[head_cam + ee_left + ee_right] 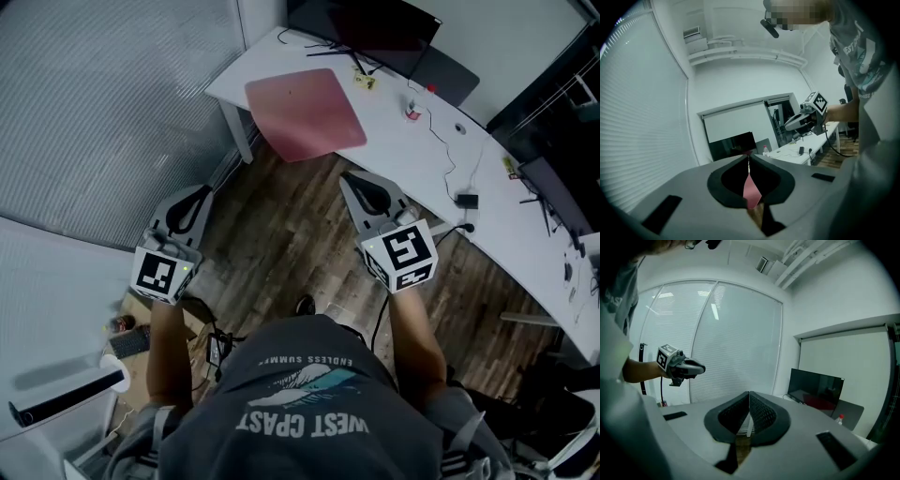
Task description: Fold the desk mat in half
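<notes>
The desk mat (305, 112) lies flat and unfolded at the near corner of the white bench (394, 150), well apart from both grippers. So the step in hand, I'd judge, is the approach. Bring each gripper to one end of the same edge, open the jaws before you arrive, and take hold at matching spots so the fold comes over square. The mat's near edge seems to hang over the bench's rim, an easy place to pinch. Your left gripper (203, 190) has its jaws pressed together on nothing — the pink in its gap is the mat far off. Your right gripper (345, 176) is likewise closed and empty.
</notes>
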